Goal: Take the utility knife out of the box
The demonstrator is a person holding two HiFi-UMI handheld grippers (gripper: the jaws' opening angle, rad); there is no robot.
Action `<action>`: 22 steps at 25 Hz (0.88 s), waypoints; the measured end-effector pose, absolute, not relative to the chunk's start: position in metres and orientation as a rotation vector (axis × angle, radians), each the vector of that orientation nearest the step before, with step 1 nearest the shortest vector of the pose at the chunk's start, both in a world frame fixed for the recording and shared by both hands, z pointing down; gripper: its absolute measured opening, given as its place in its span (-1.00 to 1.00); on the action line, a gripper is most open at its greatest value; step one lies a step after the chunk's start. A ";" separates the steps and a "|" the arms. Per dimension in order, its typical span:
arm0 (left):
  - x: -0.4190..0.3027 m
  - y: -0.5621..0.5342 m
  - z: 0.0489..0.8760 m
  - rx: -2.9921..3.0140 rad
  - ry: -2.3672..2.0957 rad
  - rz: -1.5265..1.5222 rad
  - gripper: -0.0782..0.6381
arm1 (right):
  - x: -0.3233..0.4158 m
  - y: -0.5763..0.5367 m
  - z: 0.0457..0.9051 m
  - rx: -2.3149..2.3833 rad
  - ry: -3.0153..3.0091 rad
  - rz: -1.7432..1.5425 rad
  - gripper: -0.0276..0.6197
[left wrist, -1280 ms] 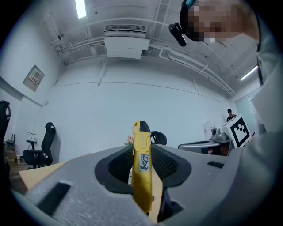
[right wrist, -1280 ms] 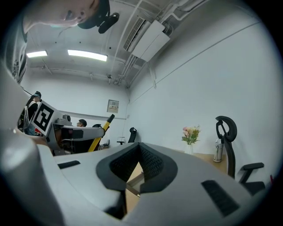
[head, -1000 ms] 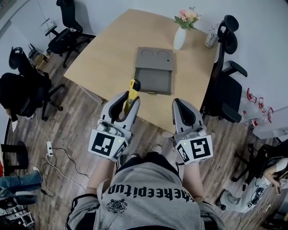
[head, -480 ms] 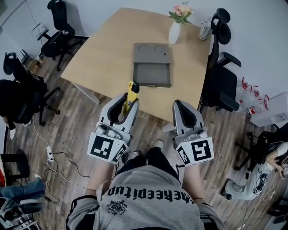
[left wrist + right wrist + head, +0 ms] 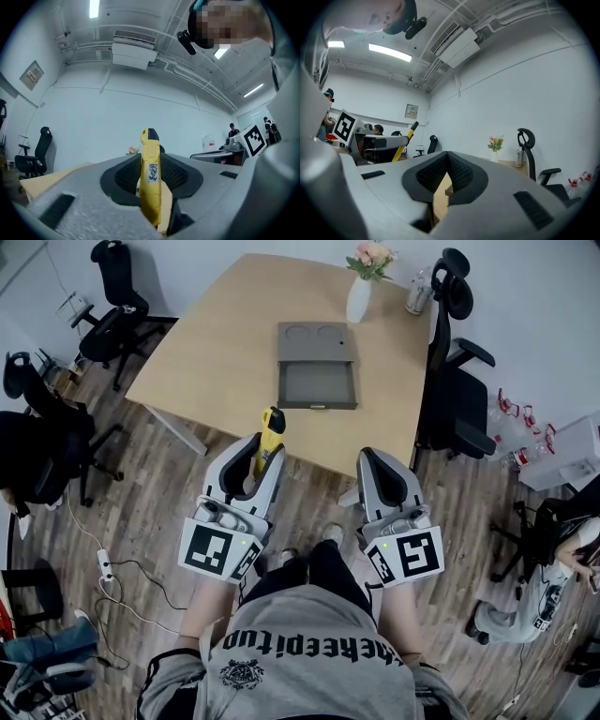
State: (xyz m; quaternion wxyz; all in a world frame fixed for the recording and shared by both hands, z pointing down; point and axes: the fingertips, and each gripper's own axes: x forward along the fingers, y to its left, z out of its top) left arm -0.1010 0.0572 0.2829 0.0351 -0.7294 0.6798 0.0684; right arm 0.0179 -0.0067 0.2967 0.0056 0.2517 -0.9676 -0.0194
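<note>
1. Presently the left gripper [image 5: 255,457] is clenched on the knife [image 5: 151,180]. The yellow body sits between both black ribbed pads [image 5: 125,176], which bear on its sides.
2. Knife runs along the jaws and sticks out past their tips, black end foremost. A small printed label shows on its upper face.
3. Knife is out of the box [image 5: 317,388] and well apart from it, held in the air clear of the table [image 5: 216,352]. In the head view its body shows over the floor [image 5: 150,512] and its black end against the table's near edge.
4. Right gripper [image 5: 447,157] is closed, pad tips together, with nothing between them. Only a sliver of tabletop shows through the gap behind the tips.
5. Both grippers are held side by side in front of the person, near each other but apart. Each is short of the table's near edge and points toward it.
6. Box lies flat near the middle of the table. It shows a shallow grey tray on the person's side and, touching it on the far side, a flat grey part with two round recesses.
7. Vase [image 5: 358,301] with pink flowers stands past the box, toward the table's far right. A black chair [image 5: 450,418] stands at the table's right side.
8. In the right gripper view the knife shows to the left, slanting up out of the left gripper.
</note>
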 end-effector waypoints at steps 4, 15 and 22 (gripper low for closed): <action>-0.102 0.069 0.281 -2.239 2.081 0.218 -0.40 | 0.017 0.005 0.296 0.790 -3.027 -0.059 -0.90; -0.101 0.087 0.274 -2.230 2.060 0.244 -0.40 | 0.020 0.023 0.295 0.810 -3.025 -0.075 -0.90; -0.098 0.090 0.272 -2.236 2.041 0.257 -0.40 | 0.022 0.028 0.295 0.820 -3.016 -0.098 -0.90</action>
